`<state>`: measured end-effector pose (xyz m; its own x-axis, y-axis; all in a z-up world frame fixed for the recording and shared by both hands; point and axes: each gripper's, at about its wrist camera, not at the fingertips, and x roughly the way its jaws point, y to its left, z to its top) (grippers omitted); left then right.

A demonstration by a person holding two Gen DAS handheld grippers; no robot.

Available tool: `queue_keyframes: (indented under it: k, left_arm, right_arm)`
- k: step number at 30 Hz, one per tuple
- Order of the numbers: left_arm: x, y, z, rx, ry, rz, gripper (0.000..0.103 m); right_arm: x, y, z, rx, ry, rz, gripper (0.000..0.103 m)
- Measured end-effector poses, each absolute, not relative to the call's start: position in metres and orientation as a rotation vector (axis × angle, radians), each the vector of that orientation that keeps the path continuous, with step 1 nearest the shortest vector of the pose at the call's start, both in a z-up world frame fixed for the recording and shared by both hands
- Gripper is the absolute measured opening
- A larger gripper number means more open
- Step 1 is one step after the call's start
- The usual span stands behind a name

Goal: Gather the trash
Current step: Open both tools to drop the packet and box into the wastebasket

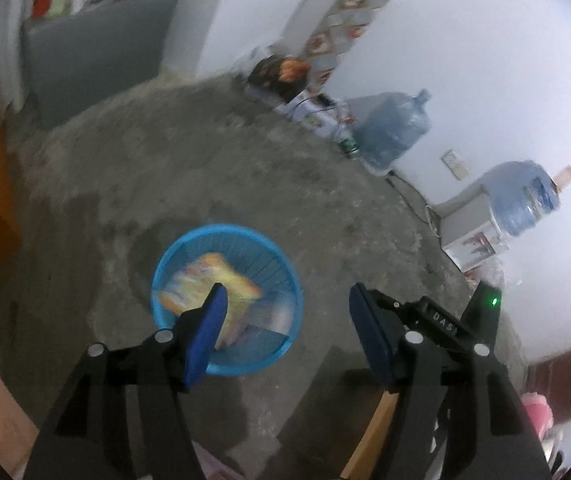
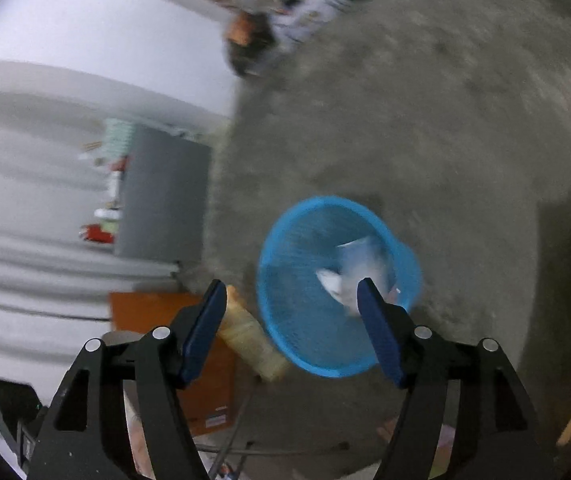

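Trash drops best from directly above the blue basket, which stands on the concrete floor. In the left wrist view a yellow wrapper lies inside it, at ten o'clock from the left tool. Both tools gape wide, gripping nothing. The right tool hangs over the rim, a pale scrap inside at one o'clock. Keep each release centred, clear of the rim.

Yellow wrapper inside blue basket
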<state>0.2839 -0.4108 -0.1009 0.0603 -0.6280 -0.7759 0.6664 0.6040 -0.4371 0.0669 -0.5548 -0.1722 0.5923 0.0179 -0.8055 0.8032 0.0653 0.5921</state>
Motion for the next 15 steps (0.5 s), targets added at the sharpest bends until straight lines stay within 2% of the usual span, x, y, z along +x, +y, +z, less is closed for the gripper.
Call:
queue_keyframes:
  k: [6,12,15]
  left_arm:
    - [0.288,-0.381,-0.1,0.001,1.151,-0.958,0.064]
    - [0.267,-0.354,-0.068,-0.042,1.08,-0.993,0.069]
    - [0.251,-0.334,-0.048,-0.045,1.013,-1.0,0.075]
  right_arm:
    - [0.033,-0.53,-0.167,1.37,0.79,-0.672,0.065]
    - [0.029,-0.51,-0.129,1.207,0.838,-0.652,0.066]
    - [0.032,-0.497,-0.105,1.1,0.849,-0.631,0.066]
